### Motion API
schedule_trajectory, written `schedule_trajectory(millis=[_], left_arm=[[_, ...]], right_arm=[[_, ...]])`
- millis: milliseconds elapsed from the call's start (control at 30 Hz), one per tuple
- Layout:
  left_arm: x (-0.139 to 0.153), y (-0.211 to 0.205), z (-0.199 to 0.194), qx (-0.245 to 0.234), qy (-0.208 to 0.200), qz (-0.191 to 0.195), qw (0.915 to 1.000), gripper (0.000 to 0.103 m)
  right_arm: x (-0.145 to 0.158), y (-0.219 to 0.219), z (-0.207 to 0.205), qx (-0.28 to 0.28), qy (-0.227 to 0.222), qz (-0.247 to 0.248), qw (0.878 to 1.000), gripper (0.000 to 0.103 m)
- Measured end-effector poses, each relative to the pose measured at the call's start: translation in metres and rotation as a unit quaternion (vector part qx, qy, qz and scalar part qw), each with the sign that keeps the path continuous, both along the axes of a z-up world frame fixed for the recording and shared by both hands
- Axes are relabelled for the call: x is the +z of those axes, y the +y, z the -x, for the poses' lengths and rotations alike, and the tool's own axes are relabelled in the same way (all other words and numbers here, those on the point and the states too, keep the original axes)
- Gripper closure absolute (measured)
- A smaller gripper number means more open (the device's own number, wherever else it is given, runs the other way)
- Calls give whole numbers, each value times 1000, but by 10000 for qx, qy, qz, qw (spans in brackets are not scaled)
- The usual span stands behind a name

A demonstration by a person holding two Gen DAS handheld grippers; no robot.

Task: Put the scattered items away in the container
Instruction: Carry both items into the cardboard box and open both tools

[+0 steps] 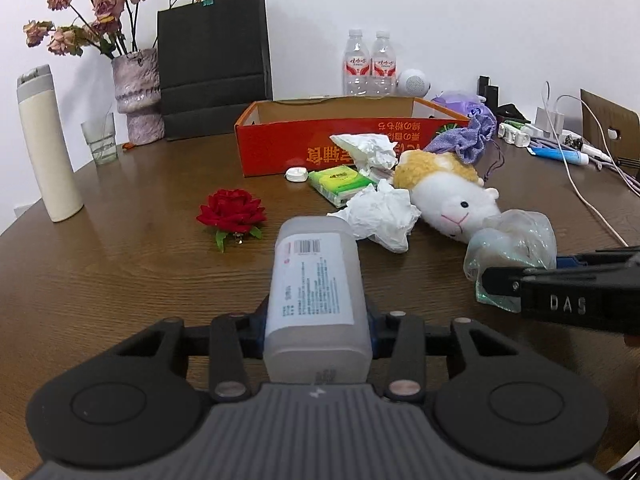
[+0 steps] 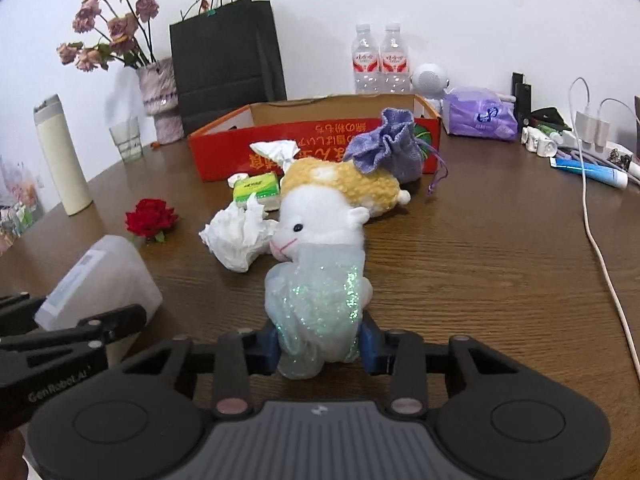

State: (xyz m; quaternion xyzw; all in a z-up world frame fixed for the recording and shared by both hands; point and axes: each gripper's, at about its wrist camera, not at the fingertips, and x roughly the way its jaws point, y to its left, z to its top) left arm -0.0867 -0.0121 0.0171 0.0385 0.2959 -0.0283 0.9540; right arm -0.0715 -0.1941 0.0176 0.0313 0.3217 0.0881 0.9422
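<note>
At the near table edge, the left gripper clamps a translucent plastic bottle; the right gripper pinches the glittery pouch. Both appear readied for the red cardboard box at the far side, beyond remaining clutter.

From my feed, both wrist views are evenly and brightly lit by soft, diffuse room light. Ahead of each gripper the white wall reads clean, slightly bluish in the right view. The brown desk carries a mild sheen and faint reflections, with soft, short shadows under the things on it. The glittery bag between the right gripper's fingers sparkles with small green glints. Fisheye bending curves the desk edge and wall, and the corners fall to black. Focus is reasonably sharp ahead; my own gripper bodies nearest the lens look slightly soft.
</note>
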Motion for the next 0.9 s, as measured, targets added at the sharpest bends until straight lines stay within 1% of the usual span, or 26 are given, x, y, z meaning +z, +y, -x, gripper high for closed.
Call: schedule_trajectory(millis=[100,133,200,233,300,367,400,467,533,600,700,767,833,900], left_arm=[[0,0,0,25,-10,19,10000,61],[-1,1,1,31,-35,51,10000,61],[-1,1,2,38,-103,63,9999,61],[0,0,2,46,-137,45,9999,61],[6,2,3,28,-225,87,9997,61],[18,5,2,17,-460,172,9988,61],[26,6,1,43,-595,174,9981,61],[42,10,-8,158,-826,232,9962,61],[61,15,-27,172,-980,400,9942,61],[82,17,-51,131,-1094,522,9925,61],[114,15,-93,46,-1283,468,9906,61],[134,14,-129,42,-1223,503,9912,61],[149,14,-166,28,-1034,632,9926,61],[161,12,-207,-19,-802,728,9941,61]], right_arm=[[-2,7,6,95,-119,160,9998,65],[-3,7,8,131,-133,113,9998,65],[-5,4,9,124,-167,-131,9997,64],[-5,4,9,101,-180,-155,9997,64],[-3,7,7,93,-108,2,9999,64],[4,6,6,31,-74,-75,9999,67],[11,4,7,-38,-188,-101,9998,68],[27,3,7,-123,-477,27,9988,68],[47,-3,1,-134,-708,-37,9974,68],[70,-12,-14,-140,-896,-142,9958,67],[102,-21,-49,-132,-1160,-9,9932,67],[121,-27,-81,-117,-1232,128,9922,67],[137,-33,-113,-76,-1198,110,9927,67],[149,-39,-155,-74,-1025,70,9947,67]])
